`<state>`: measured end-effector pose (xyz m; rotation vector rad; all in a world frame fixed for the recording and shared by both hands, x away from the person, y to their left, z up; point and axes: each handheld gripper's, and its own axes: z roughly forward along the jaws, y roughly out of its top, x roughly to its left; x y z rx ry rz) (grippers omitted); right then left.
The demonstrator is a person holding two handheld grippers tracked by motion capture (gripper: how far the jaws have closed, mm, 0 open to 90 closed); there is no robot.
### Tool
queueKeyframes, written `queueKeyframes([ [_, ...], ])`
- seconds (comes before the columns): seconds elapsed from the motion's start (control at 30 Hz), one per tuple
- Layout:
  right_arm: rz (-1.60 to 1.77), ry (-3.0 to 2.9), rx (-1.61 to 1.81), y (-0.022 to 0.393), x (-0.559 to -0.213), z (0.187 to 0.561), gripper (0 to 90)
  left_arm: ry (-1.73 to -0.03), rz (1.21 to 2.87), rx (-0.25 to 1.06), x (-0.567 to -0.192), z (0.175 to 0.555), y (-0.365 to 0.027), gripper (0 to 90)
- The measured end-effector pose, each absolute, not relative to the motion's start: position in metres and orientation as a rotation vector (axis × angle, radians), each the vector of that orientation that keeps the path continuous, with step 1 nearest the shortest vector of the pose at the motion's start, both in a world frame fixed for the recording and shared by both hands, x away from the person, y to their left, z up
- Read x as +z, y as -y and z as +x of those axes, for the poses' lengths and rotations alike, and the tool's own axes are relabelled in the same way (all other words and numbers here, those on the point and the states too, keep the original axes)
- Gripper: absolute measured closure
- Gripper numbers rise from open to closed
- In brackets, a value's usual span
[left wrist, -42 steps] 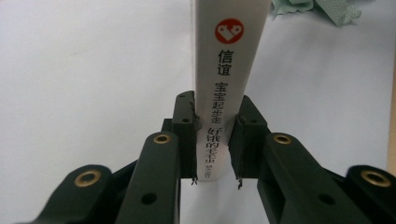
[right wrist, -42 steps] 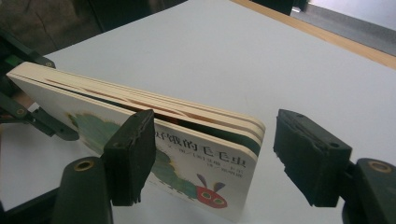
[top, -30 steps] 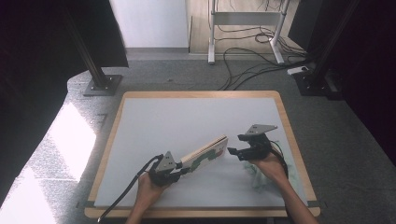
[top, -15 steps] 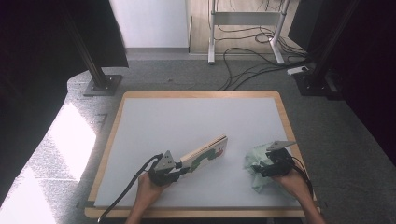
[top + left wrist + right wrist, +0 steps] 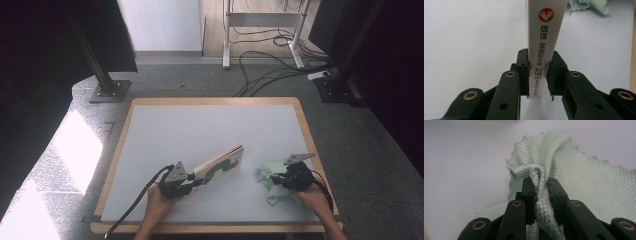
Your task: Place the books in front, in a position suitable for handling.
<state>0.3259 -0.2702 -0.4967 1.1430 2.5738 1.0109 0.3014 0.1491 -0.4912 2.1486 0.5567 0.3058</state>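
The right gripper (image 5: 278, 178) has dropped to the crumpled pale-green waffle cloth (image 5: 267, 176), its fingers just closing on a fold.

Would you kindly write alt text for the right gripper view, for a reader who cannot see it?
Two black fingers of the right gripper pinch a bunched fold of pale green cloth with a quilted diamond weave. The rest of the cloth spreads behind and to the right on a white table surface.

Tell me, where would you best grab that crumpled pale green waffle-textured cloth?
Pinch a raised fold of the crumpled pale green waffle-textured cloth, coming from the person's side. The flat parts hug the table, but bunched ridges stand up for two jaws; the right gripper has closed on one such fold.
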Motion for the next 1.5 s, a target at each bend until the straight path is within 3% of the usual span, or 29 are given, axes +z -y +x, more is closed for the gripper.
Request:
queueKeyframes([
  [0.27,0.956,-2.678,1.134,0.216,-0.476,0.323,76.1,-0.563,2.148,0.307,-0.491,0.302,-0.150,74.3],
  [0.73,0.673,-2.796,1.179,0.116,-0.479,0.329,76.0,-0.564,2.147,0.327,-0.491,0.309,-0.154,74.3],
  [1.07,0.625,-2.823,1.125,0.087,-0.504,0.334,75.1,-0.563,2.143,0.320,-0.492,0.311,-0.156,74.3],
  [1.13,0.642,-2.827,1.146,0.089,-0.509,0.335,71.6,-0.560,2.142,0.318,-0.492,0.311,-0.156,74.3],
  [1.17,0.630,-2.824,1.153,0.091,-0.506,0.335,64.6,-0.560,2.140,0.316,-0.492,0.311,-0.156,74.2],
  [1.3,0.624,-2.798,1.185,0.098,-0.488,0.333,52.6,-0.564,2.130,0.313,-0.493,0.312,-0.157,74.1],
  [1.5,0.659,-2.701,1.198,0.124,-0.463,0.334,46.1,-0.564,2.122,0.312,-0.494,0.312,-0.158,74.0],
])
